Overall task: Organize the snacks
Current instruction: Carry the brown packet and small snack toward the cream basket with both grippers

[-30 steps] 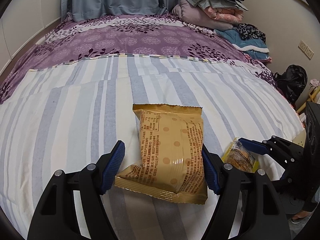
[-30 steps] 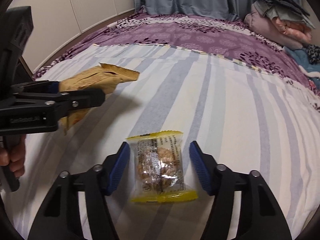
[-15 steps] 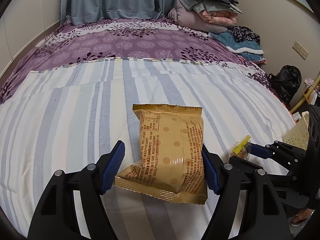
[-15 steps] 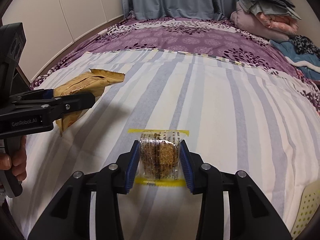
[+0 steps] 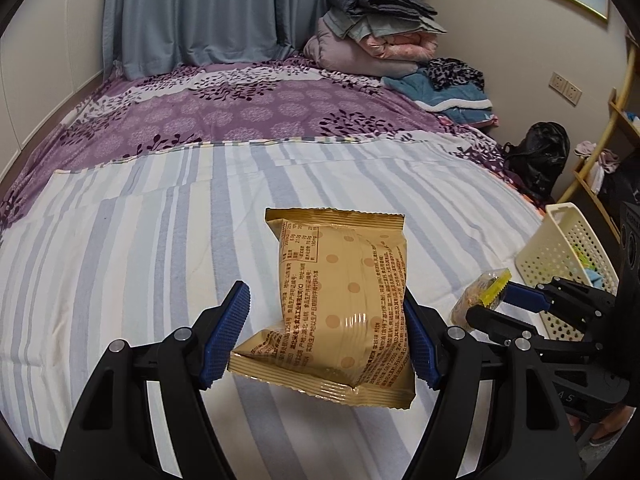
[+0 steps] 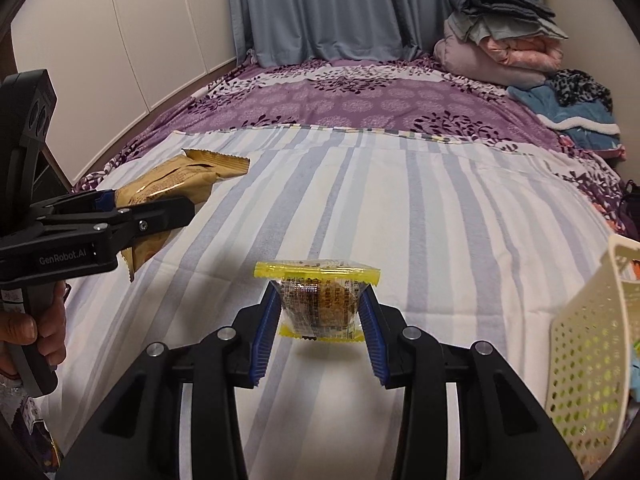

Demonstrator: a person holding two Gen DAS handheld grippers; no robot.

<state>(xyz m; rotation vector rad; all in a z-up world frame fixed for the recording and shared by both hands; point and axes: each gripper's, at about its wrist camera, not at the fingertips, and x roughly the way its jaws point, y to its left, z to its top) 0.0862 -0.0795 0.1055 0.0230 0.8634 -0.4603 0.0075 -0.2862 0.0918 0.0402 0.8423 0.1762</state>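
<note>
Gold packet (image 5: 340,300) — faint dots; yellow-edged clear snack (image 6: 318,304); striped blue-white sheet (image 5: 140,240); cream basket (image 5: 560,248).

Folded blankets (image 5: 380,36) (stacked high) before blue curtains (image 5: 192,12).

- The left wrist view looks forward and down along its own 2 black fingers, over the striped bed cover (image 5: 132,264) toward the blue curtain (image 5: 192,12) at the far end.
- It sits very near the tan snack packet (image 5: 340,304) between those fingers, and the right gripper (image 5: 486,300) enters at its right edge.
- The right wrist view faces the same way from a spot further right, close on the yellow-edged snack (image 6: 318,300).
- The left gripper (image 6: 120,204) shows at its left edge.
- Both share the bed, the curtain, the folded bedding stack (image 6: 500,36) and the perforated cream basket (image 6: 588,364), though its contents are probably too cropped to read.
</note>
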